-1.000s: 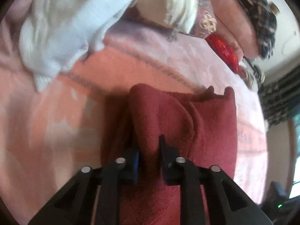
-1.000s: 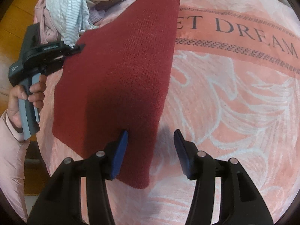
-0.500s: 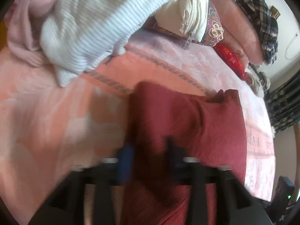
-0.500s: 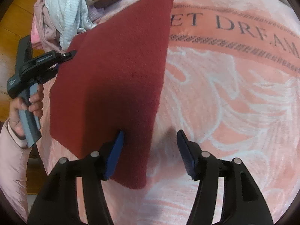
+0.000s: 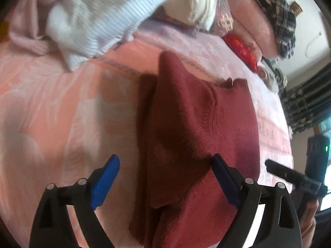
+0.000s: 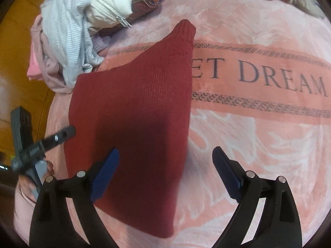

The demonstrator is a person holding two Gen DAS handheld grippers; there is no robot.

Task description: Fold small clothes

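Dark red knit garment (image 6: 132, 111) lies flat on the pink blanket, folded lengthwise into a long, tapering shape. Narrow ribbed end (image 6: 185, 28) points toward the far clothes pile; wide end lies nearest the right wrist camera. Right edge runs straight, covering the first letters of the printed text. From the left wrist view, the same garment (image 5: 198, 136) shows a doubled layer, a raised crease down its middle, and a small notch at the far edge.
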